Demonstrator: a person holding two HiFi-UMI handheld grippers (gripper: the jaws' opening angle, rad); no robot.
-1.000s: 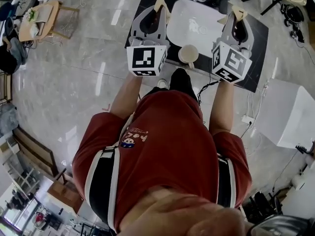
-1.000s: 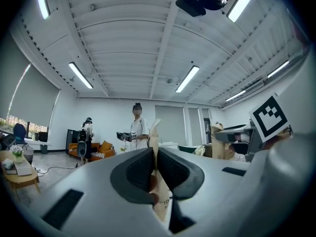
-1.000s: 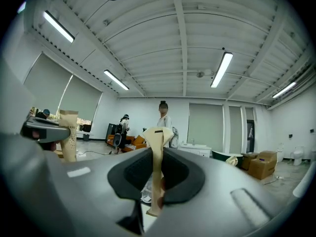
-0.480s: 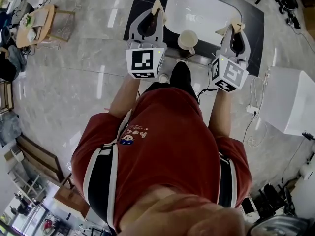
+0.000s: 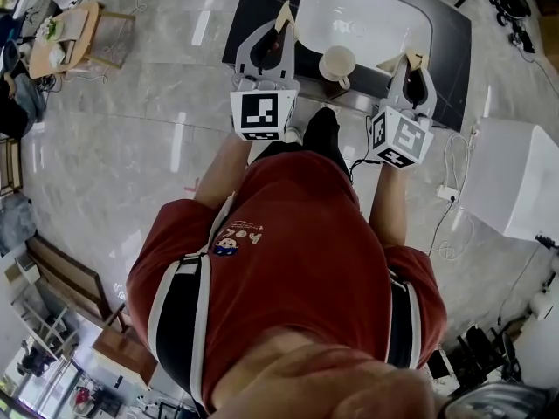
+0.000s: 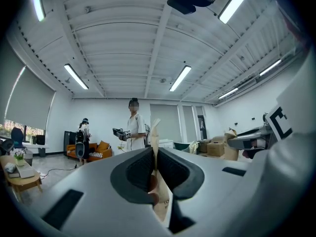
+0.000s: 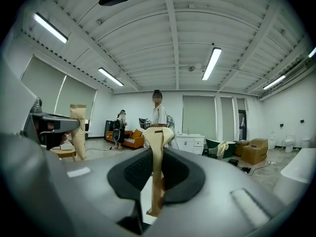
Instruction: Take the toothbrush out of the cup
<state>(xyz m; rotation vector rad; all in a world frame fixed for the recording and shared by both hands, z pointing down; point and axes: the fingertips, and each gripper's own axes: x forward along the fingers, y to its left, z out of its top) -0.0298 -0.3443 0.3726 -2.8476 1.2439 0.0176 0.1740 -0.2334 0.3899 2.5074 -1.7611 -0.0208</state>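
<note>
A beige cup [image 5: 337, 63] stands on the front rim of the white sink [image 5: 367, 11], between my two grippers; no toothbrush shows in it. My left gripper [image 5: 281, 26] [image 6: 154, 154] points level and is shut on a tan paper packet [image 5: 282, 10] [image 6: 155, 131] that stands up between its pads. The right gripper [image 5: 412, 66] [image 7: 157, 168] is shut on a second tan packet [image 5: 409, 58] [image 7: 157, 135] with a hang tab at its top. In the right gripper view the left gripper's packet [image 7: 77, 130] appears at the far left.
The sink sits in a black counter [image 5: 253, 7]. A white box [image 5: 511, 190] stands on the floor at the right and a wooden stool [image 5: 74, 33] at the far left. Two people [image 6: 133, 127] and an orange sofa [image 6: 91, 149] are far across the room.
Both grippers have drawn back from the cup toward the person, the right one farther. Each still holds its packet.
</note>
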